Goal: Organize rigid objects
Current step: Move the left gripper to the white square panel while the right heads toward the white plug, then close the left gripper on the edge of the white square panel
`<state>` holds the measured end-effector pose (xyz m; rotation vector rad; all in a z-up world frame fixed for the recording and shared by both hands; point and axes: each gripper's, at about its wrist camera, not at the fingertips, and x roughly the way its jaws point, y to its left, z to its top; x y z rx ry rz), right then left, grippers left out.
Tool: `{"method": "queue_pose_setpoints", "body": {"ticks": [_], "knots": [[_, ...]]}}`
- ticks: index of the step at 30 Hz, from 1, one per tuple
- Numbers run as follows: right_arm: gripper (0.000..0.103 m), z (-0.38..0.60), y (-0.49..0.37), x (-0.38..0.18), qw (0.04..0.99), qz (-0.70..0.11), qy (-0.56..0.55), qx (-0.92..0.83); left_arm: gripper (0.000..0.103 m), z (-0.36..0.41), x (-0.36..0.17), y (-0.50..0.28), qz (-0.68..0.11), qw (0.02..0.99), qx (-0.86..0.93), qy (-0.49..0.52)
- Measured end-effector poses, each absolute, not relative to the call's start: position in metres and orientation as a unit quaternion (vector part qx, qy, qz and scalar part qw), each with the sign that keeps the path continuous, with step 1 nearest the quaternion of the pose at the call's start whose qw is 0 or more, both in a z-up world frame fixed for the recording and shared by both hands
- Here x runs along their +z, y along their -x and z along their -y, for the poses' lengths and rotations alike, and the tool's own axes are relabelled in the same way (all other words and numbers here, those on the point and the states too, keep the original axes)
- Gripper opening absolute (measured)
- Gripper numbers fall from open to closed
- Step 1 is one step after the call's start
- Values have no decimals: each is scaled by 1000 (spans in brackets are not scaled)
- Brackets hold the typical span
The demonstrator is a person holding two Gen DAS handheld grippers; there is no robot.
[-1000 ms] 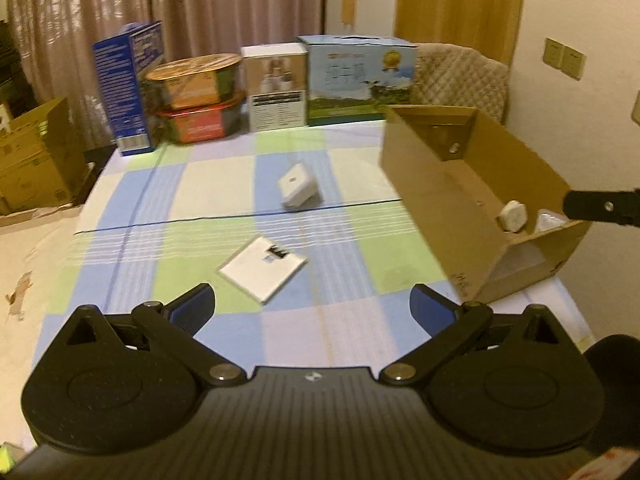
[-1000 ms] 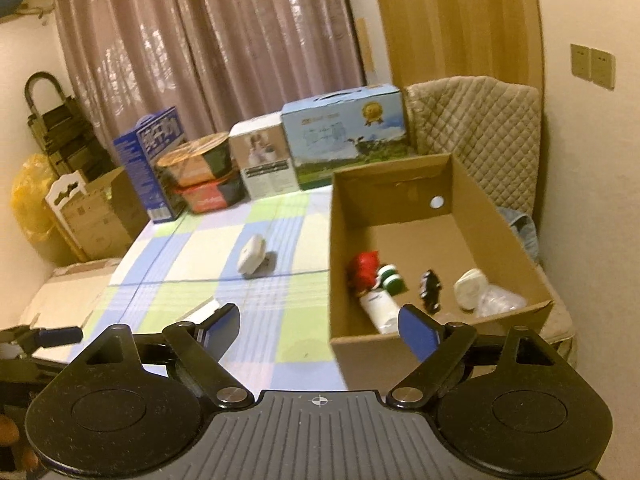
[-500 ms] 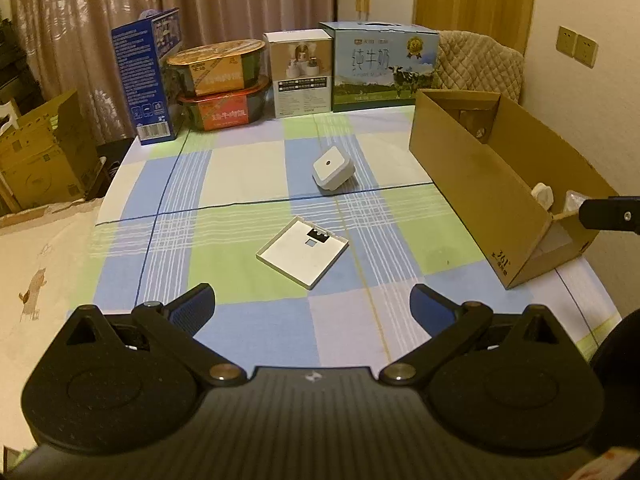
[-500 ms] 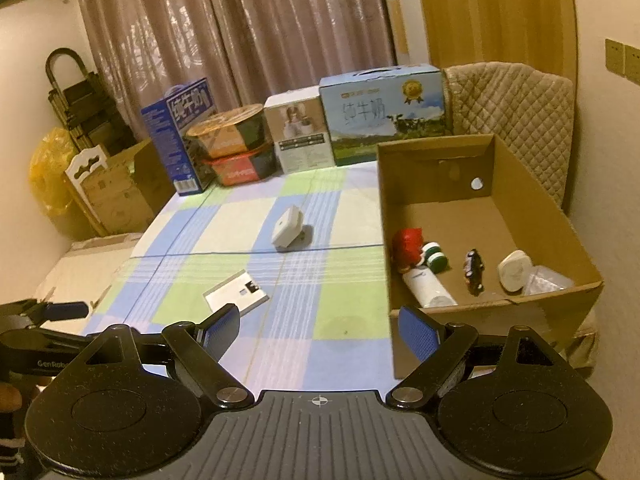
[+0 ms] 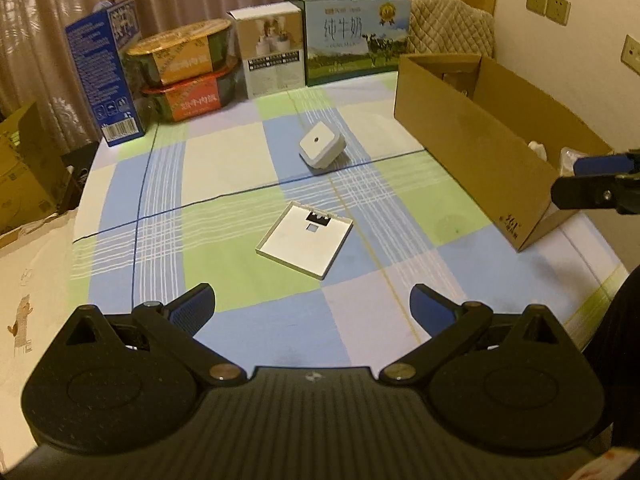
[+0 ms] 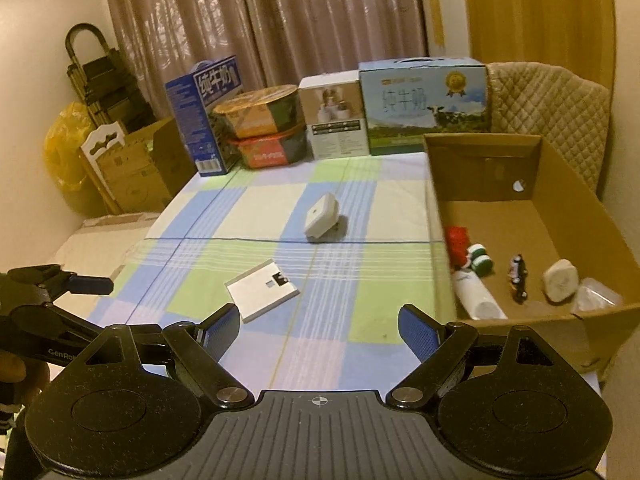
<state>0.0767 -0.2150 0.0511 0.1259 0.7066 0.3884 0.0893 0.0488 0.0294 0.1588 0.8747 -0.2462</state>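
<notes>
- Checked blue, green and cream cloth covers the table (image 5: 224,160); both tools hang above its near edge
- left gripper (image 5: 312,304) stands wide, blue pads parted, nothing between them; right gripper (image 6: 318,330) is equally wide and empty
- flat white square plastic cover (image 5: 305,239) lies on the cloth just ahead of the left gripper, almost centred between its pads, turned diamond-wise so one corner points back at the tool; from the right wrist view the same cover (image 6: 262,289) sits ahead and to the left, so the left hand looks the nearer one
- small white rounded-square plug adapter (image 5: 322,147) rests tilted on the cloth beyond the cover, further along the same line
- open brown cardboard box (image 5: 480,152) stands on the right side of the table, already holding several small items (image 6: 516,276); it seems the likely destination
- compared with a second ago, the left view has levelled out and drawn closer to the cover; the right gripper has pulled back from the box, both tools unchanged in opening
</notes>
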Motion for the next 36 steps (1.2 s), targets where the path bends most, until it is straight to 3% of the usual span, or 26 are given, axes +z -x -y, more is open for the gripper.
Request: {"method": "queue_pose_setpoints", "body": {"ticks": [12, 30, 35, 36], "knots": [[84, 174, -138, 11, 911, -362, -55, 192, 102, -67, -27, -149, -445, 865, -192, -126], [84, 162, -224, -47, 907, -384, -46, 164, 102, -36, -99, -239, -459, 828, -283, -156], [84, 165, -233, -51, 907, -385, -51, 160, 95, -33, -105, -247, -455, 833, -277, -150], [84, 165, -234, -52, 907, -385, -51, 160, 90, -34, -104, -248, -455, 835, -273, -142]]}}
